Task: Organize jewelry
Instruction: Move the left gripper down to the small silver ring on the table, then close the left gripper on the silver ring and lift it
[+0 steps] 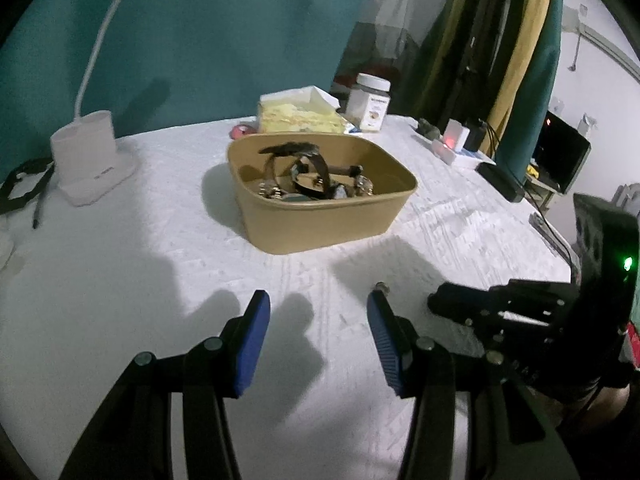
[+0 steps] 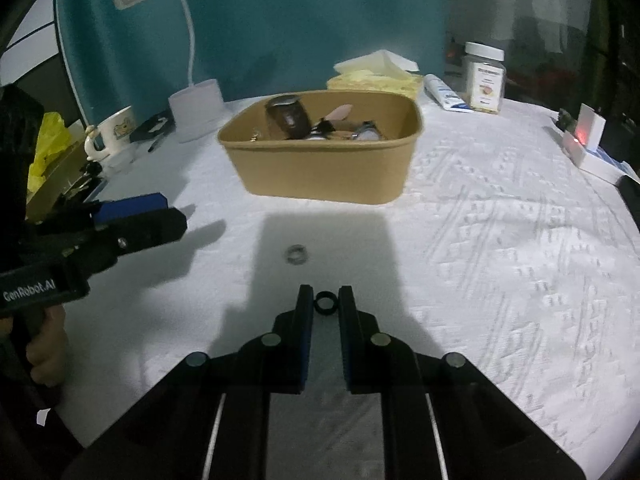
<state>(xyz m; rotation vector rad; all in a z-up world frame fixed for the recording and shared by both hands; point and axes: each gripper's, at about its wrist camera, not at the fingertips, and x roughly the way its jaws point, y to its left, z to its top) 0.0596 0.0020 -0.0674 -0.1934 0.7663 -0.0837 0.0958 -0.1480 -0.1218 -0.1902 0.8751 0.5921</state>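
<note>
**Black ring pinched, silver one waiting**

Black and small, the ring [image 2: 325, 303] sits clamped between the tips of the right gripper [image 2: 325, 300], presumably for carrying to the tan box [image 2: 320, 168] straight ahead of the jaws. A silver ring [image 2: 295, 255] lies on the white cloth [image 2: 500, 248] just beyond them. The left gripper [image 1: 318, 312] hovers half-open and empty. The box's tangled contents are hard to sort out.

A broad stretch of the white textured tablecloth [image 2: 500, 240] is lying open between its near edge and the tan rectangular paper tub [image 2: 320, 172] sitting mid-cloth. Only a small silver ring [image 2: 295, 255] is interrupting that stretch. Along the far edge, a white gooseneck desk lamp [image 2: 196, 110], a yellow tissue box [image 2: 374, 74] and a white-lidded clear jar [image 2: 485, 78] are crowding the way.
</note>
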